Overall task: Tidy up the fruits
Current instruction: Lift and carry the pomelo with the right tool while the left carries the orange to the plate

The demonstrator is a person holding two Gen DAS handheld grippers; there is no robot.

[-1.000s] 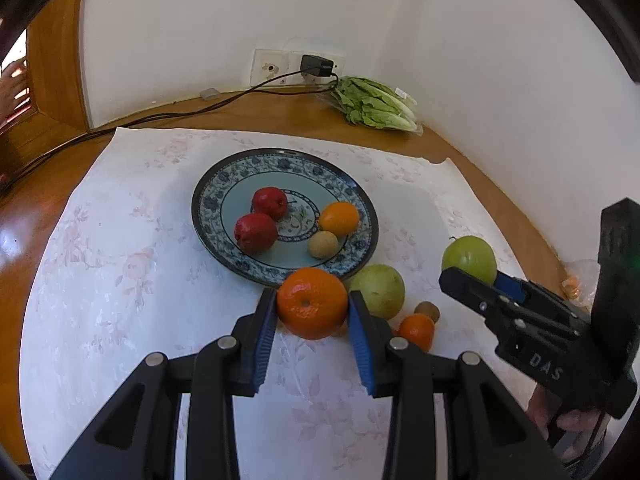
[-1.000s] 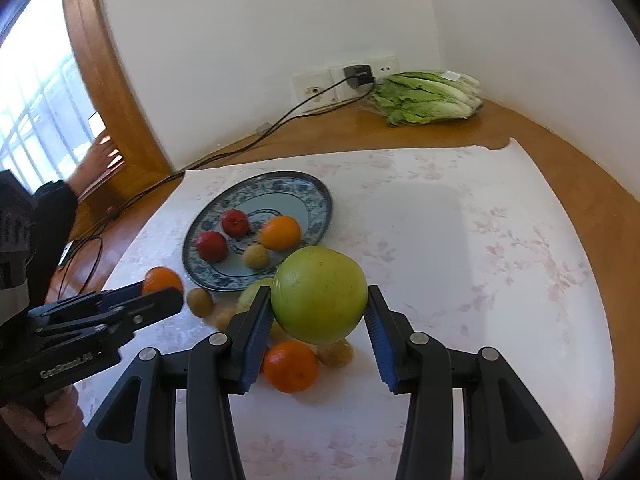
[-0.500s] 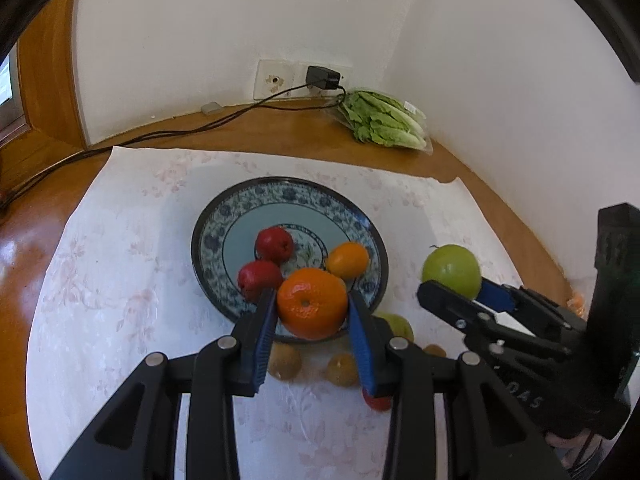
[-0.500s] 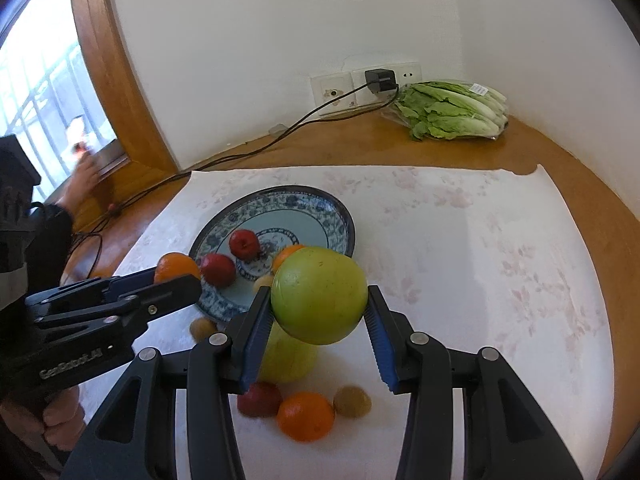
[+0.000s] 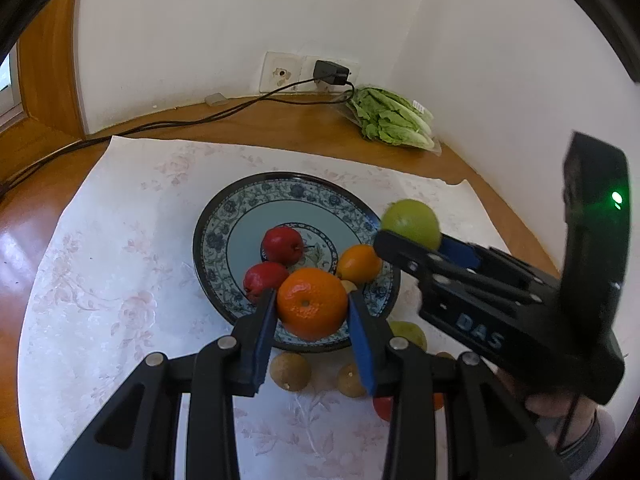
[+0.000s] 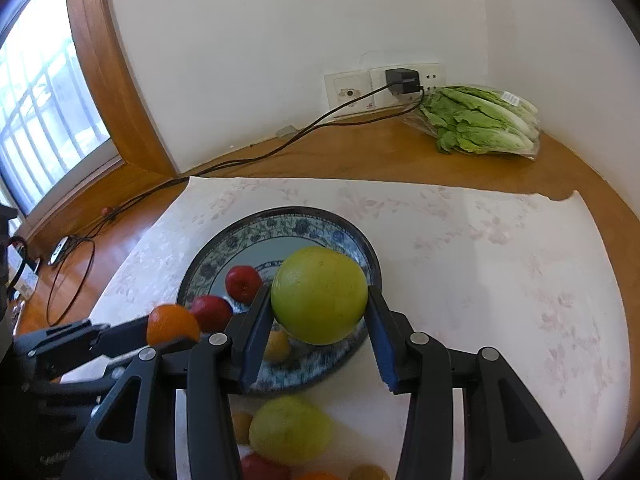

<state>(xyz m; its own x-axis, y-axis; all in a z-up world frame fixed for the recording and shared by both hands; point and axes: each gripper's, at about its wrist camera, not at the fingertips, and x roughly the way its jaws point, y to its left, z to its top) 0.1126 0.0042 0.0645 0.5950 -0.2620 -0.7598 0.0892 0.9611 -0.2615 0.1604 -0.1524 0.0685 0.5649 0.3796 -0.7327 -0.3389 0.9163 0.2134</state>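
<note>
Landmark: the blue patterned plate (image 5: pixel 224 236), on a pale flowered cloth (image 5: pixel 112 280) over a wooden table (image 5: pixel 280 128).
Left gripper (image 5: pixel 312 312): its blue pads pinch a large orange (image 5: pixel 312 308), held above the plate's near rim.
Right gripper (image 6: pixel 320 316): its pads clamp a big green fruit (image 6: pixel 320 294), held over the plate's near right side.
On the plate: two red apples (image 5: pixel 282 244), one behind the other, and a small orange (image 5: pixel 358 264) to their right; a brownish fruit shows just beside the small orange, mostly hidden.
Off the plate, near side: two brown kiwis (image 5: pixel 290 372) on the cloth just outside the rim, a second green fruit (image 6: pixel 290 430), and bits of red and orange fruit half hidden behind the fingers.
Beyond the plate: bagged lettuce (image 5: pixel 394 122) in the far right corner, and a black charger (image 5: pixel 330 72) plugged into the wall socket, its cable trailing left across the table.
</note>
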